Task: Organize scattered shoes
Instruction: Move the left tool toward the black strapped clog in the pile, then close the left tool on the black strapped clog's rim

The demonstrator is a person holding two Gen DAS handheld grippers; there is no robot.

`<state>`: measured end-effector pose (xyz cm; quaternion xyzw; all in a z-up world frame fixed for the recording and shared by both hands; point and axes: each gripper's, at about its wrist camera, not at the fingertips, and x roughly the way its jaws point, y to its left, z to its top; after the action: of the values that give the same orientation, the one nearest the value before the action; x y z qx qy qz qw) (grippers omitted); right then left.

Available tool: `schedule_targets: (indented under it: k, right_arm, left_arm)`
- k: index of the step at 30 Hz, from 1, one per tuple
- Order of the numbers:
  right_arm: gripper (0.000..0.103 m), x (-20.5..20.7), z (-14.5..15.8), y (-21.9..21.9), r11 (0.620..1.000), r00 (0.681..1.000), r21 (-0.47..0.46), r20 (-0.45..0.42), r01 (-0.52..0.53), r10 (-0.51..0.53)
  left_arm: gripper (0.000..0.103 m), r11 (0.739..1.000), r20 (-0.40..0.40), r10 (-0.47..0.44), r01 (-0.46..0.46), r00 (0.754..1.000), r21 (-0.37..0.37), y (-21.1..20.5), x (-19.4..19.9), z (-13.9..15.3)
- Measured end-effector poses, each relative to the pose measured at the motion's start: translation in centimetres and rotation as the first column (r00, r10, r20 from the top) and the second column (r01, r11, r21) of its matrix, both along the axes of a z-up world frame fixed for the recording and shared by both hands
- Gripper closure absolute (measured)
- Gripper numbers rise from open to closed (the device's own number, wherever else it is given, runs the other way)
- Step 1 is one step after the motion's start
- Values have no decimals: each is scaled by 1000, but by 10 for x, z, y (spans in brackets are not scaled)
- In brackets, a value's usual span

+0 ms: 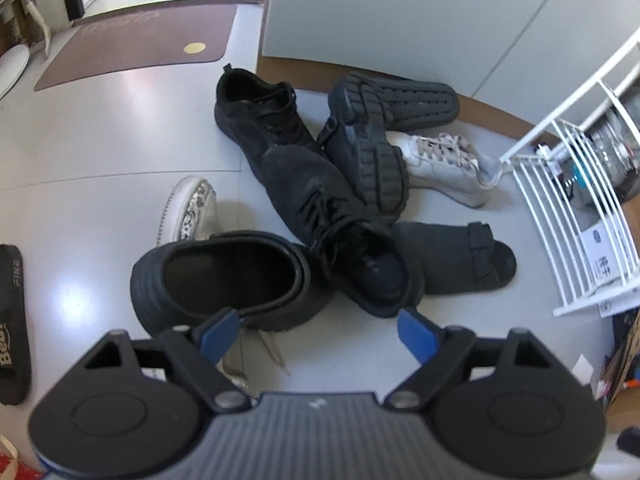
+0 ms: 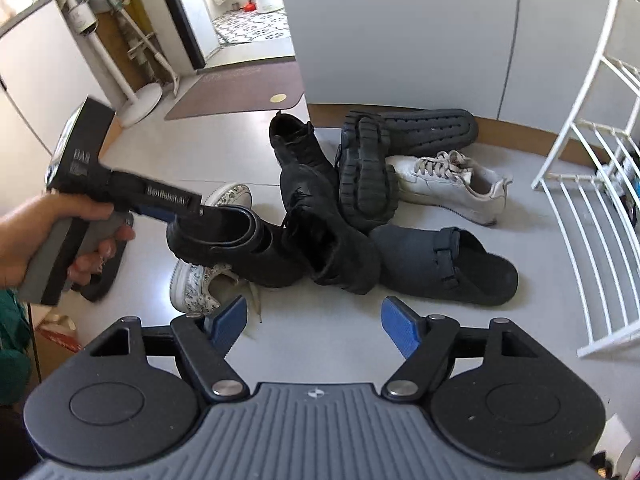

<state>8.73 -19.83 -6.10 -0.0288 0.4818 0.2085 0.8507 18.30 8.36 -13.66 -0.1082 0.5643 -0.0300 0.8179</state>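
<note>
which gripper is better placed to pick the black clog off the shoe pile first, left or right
Left. In the right wrist view the left gripper is already at the black clog, its fingers at the rim. The right gripper hangs open over bare floor, short of the pile.

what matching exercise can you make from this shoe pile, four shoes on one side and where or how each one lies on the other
Things:
1. white lace-up sneaker
2. chunky black shoe
3. dark strapped slide
4. patterned white sneaker

Places or states:
A. sole turned up, at the far side of the pile
B. partly under the black clog, near side
C. flat on the floor, nearest the white rack
D. on its side behind the slide, laces showing

Pairs: 1-D, 2-A, 3-C, 4-B
</note>
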Motion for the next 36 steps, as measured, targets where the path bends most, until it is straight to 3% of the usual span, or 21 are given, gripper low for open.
schedule_targets:
  k: [3,6,9,19,23,31,36]
  right_arm:
    - [25,8,-9,-2,1000,999,14,-33,14,-14]
    - [25,15,-15,-5,999,998,23,-62,34,-32]
    - [25,19,-17,-9,998,996,36,-72,52,-49]
    - [25,28,-38,-43,995,991,10,-83,102,-101]
    - [24,35,-51,-55,991,985,-4,-110,136,-136]
    - [24,44,-45,-47,991,982,14,-131,136,-133]
    - [24,44,-53,-45,992,980,-31,-155,124,-127]
  left_arm:
    - [15,999,0,-26,26,1000,23,-5,6,-5]
    - [15,1000,-24,0,0,1000,-5,-1,11,-15]
    - [15,999,-25,-10,11,1000,40,-1,14,-19]
    - [14,997,-37,-65,66,997,37,-10,20,-27]
    - [14,998,-36,-37,39,999,39,0,29,-34]
    - [11,999,-41,-35,36,999,14,5,43,-70]
    - [11,998,-34,-57,57,998,24,7,42,-94]
